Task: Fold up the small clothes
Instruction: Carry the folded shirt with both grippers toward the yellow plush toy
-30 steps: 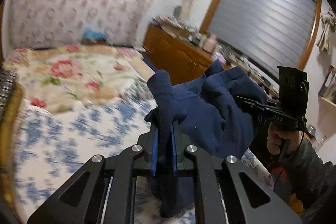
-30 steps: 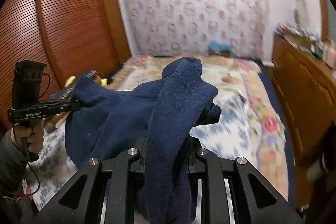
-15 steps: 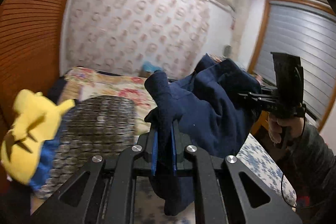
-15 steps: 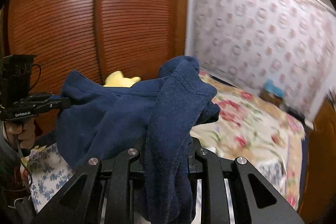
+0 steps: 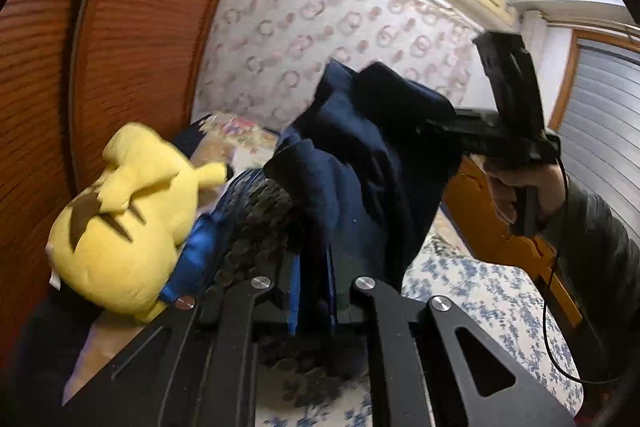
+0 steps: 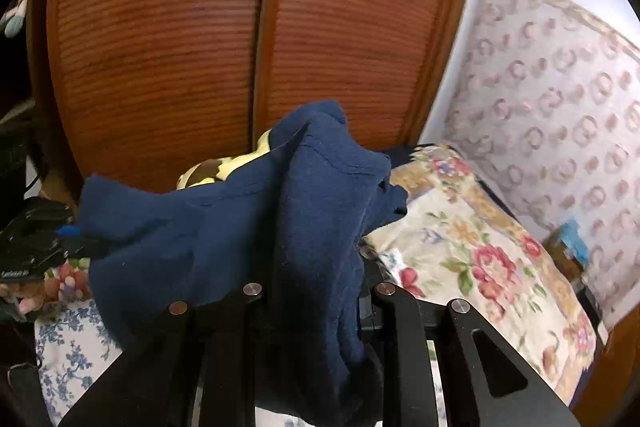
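- Your left hand-held gripper is pinching one edge of the navy garment.
- Your right hand-held gripper is pinching the opposite edge.
- The garment hangs between them, clear above the bed, long axis running gripper to gripper; neither hand is nearer.

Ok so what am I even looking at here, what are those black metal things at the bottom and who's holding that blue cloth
A person holds a handheld two-finger gripper in each hand; each carries a fisheye camera looking along its fingers. The left gripper and right gripper are both clamped on one navy blue fleece garment, lifted above the floral bedspread. In the left view, the person's right hand grips the other tool. A yellow Pikachu plush lies beside the wooden wardrobe.
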`<state>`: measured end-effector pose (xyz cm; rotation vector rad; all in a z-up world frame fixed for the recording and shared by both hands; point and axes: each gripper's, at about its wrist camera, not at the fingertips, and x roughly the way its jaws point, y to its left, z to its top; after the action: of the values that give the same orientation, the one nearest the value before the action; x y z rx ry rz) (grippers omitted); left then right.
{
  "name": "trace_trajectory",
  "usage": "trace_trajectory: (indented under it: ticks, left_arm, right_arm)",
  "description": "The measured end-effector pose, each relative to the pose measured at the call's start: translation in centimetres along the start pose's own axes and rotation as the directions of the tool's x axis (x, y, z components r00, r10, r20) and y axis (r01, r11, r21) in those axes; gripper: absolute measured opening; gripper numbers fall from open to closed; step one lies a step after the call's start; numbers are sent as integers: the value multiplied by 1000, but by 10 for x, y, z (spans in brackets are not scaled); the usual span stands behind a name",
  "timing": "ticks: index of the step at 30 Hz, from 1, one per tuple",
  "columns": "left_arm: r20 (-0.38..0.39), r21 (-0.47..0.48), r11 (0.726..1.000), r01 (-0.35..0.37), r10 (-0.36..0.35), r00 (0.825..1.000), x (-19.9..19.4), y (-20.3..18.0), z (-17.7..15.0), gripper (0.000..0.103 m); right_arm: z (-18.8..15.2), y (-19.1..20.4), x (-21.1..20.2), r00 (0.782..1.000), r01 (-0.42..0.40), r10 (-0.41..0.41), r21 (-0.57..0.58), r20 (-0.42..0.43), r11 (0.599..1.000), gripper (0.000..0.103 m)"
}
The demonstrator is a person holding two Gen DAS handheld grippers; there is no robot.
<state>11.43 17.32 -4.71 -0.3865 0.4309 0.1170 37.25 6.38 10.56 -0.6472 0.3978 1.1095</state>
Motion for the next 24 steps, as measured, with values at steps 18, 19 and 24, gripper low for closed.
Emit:
trace_trajectory:
  ticks: [18, 19, 24]
  left_arm:
    - [-108, -43, 995, -91, 86, 990, 15, 31, -32, 11]
    - [-110, -37, 995, -94, 90, 990, 15, 30, -33, 11]
    - [-112, -24, 995, -100, 97, 989, 14, 28, -32, 11]
  right_arm:
    - [10, -32, 76, 995, 98, -101, 241, 1, 966, 45]
    - [8, -26, 76, 997, 76, -81, 233, 12, 969, 45]
    - [-20, -12, 85, 1000, 29, -31, 195, 3, 980, 45]
